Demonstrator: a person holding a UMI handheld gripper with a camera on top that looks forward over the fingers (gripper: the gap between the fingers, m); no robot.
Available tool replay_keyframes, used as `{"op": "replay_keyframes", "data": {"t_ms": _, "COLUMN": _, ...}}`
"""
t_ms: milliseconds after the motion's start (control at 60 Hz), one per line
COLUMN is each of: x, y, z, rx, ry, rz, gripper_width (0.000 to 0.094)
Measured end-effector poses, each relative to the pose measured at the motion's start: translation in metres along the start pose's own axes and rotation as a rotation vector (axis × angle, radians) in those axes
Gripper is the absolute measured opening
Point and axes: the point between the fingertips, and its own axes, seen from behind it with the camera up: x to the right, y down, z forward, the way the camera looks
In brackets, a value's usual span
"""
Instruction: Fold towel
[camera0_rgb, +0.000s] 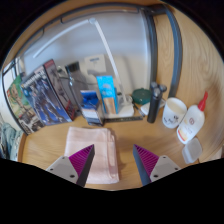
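A pale pink towel lies folded into a long strip on the wooden table, running away from me. My gripper is open, held above the table. Its left finger hangs over the towel's near end and its right finger is over bare wood to the towel's right. Nothing is between the pads.
Beyond the towel stand a blue box and an orange and blue carton. To the right are a dark object, a white mug, a white bottle with a red cap and a cup. Books lean at left.
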Motion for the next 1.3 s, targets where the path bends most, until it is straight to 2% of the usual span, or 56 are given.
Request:
{"op": "replay_keyframes", "data": {"t_ms": 183, "x": -0.051, "y": -0.054, "z": -0.084, "rx": 0.122, "ry": -0.111, "rz": -0.036, "gripper_width": 0.0804}}
{"op": "replay_keyframes", "data": {"t_ms": 317, "x": -0.083, "y": -0.057, "z": -0.152, "rx": 0.183, "ry": -0.136, "rz": -0.072, "gripper_width": 0.084}}
{"op": "replay_keyframes", "data": {"t_ms": 600, "x": -0.117, "y": 0.021, "z": -0.259, "rx": 0.221, "ry": -0.109, "rz": -0.138, "gripper_width": 0.0837}}
{"op": "replay_keyframes", "data": {"t_ms": 800, "x": -0.126, "y": 0.082, "z": -0.312, "rx": 0.195, "ry": -0.092, "rz": -0.167, "gripper_width": 0.0841}}
{"op": "replay_keyframes", "data": {"t_ms": 1300, "x": -0.14, "y": 0.112, "z": -0.361, "rx": 0.226, "ry": -0.088, "rz": -0.195, "gripper_width": 0.0841}}
